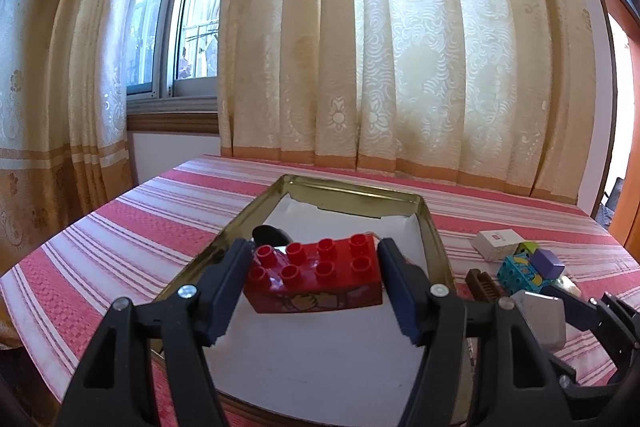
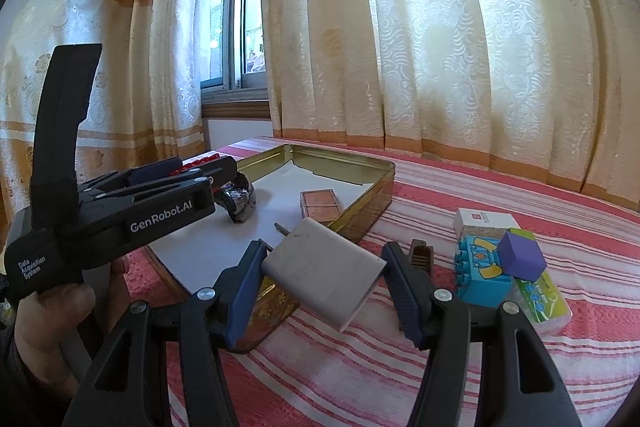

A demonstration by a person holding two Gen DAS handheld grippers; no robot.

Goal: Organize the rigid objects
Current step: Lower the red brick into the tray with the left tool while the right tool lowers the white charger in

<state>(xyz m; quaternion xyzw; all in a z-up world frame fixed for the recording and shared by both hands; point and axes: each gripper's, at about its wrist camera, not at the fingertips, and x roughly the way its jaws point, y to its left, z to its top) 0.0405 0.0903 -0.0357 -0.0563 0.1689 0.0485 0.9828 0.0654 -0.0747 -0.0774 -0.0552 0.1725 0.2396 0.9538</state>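
Your left gripper (image 1: 316, 269) is clamped on a red studded plastic building brick (image 1: 316, 273), with one blue-padded finger pressed against each end, and it holds the brick above the white paper lining of the shallow gold-coloured metal tin (image 1: 430, 223) that sits on the red and white striped cloth (image 1: 120, 239). Just beyond the brick, a dark rounded object (image 1: 269, 235) lies on the lining near the tin's left wall; from your right wrist camera it reads as a black, shiny, lumpy piece (image 2: 239, 203), and a small copper-brown rectangular box (image 2: 321, 205) lies inside the tin toward its right wall. Your right gripper (image 2: 322, 269) is closed on a grey, flat, rounded-corner plug adapter (image 2: 322, 269), which sits tilted between the fingers, with a metal prong (image 2: 280, 228) pointing toward the tin; it hangs just outside the tin's near right corner, over the cloth. To the right on the cloth sits a cluster: a white rectangular box (image 2: 482, 221), a blue printed studded brick (image 2: 480, 273), a purple cube (image 2: 522, 255) resting on top of it, a white and green flat packet (image 2: 544, 301) just beside it, and a dark brown ridged clip-like piece (image 2: 420, 255) partly hidden behind your right finger.
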